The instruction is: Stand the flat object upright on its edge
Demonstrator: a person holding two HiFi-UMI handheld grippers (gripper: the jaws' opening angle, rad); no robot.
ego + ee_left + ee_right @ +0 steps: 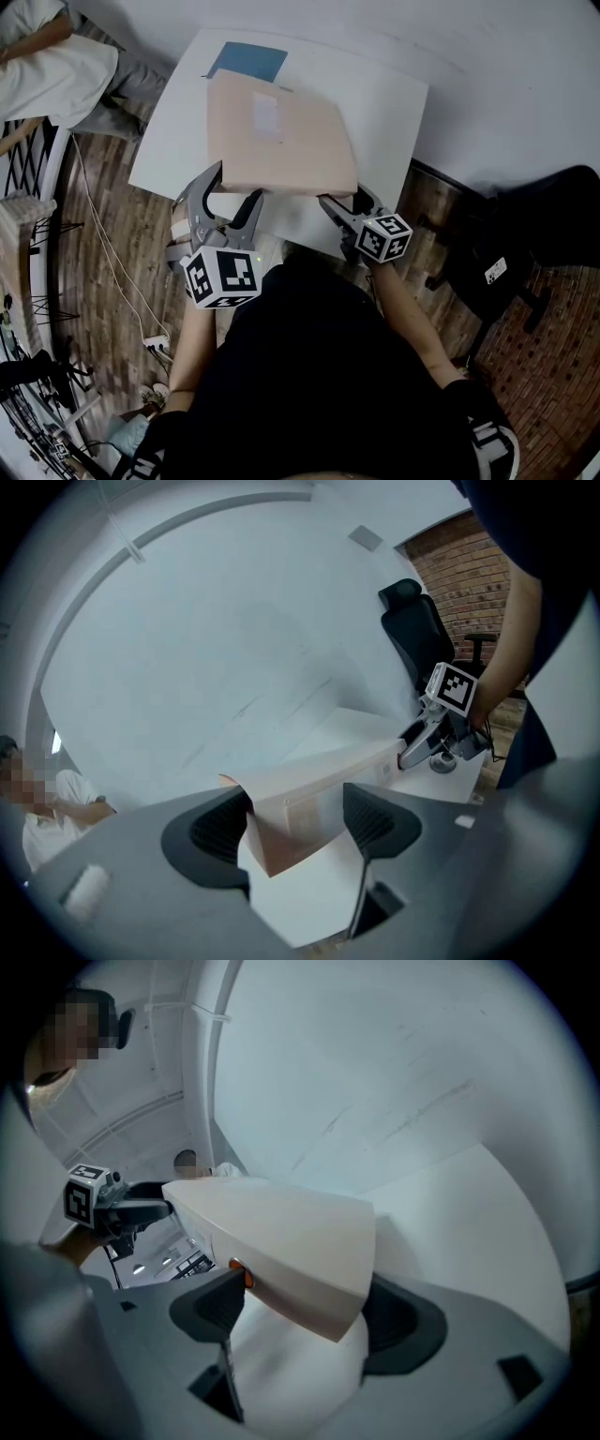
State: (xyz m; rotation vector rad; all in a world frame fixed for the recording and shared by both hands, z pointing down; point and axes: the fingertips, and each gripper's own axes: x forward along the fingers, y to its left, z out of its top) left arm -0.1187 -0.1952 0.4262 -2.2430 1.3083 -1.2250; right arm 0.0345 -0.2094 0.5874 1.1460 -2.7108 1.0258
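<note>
A flat beige cardboard box lies over the white table, its near edge raised off the top. My left gripper is shut on the box's near left corner. My right gripper is shut on the near right corner. In the left gripper view the box corner fills the gap of the left gripper, and the right gripper shows at the far end. In the right gripper view the box sits in the right gripper, with the left gripper beyond.
A blue sheet lies at the table's far left, partly under the box. A seated person is at the far left. A black office chair stands right of the table. A cable and power strip lie on the wooden floor.
</note>
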